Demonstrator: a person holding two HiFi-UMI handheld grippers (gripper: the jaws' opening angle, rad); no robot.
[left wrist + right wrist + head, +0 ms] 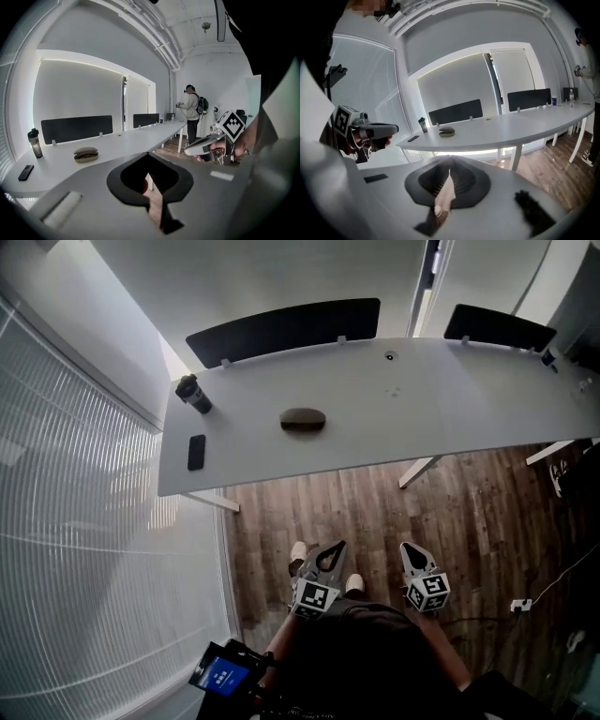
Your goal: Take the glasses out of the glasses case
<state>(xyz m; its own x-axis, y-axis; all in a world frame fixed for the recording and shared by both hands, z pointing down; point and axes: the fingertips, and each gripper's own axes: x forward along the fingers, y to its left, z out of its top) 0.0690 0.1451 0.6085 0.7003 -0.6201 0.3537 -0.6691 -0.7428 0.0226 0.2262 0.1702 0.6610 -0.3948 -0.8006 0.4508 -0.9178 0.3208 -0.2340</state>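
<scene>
A closed, olive-brown glasses case lies on the white table, left of its middle. It also shows far ahead as the case in the left gripper view and the case in the right gripper view. Both grippers hang over the wood floor on the near side of the table, well short of the case. My left gripper has its jaws together with nothing between them, tips meeting. My right gripper is likewise shut and empty, tips meeting.
A dark bottle stands at the table's far left corner, and a black phone lies near the left front edge. Black divider panels line the far edge. Window blinds run along the left. A person stands beyond the table's end.
</scene>
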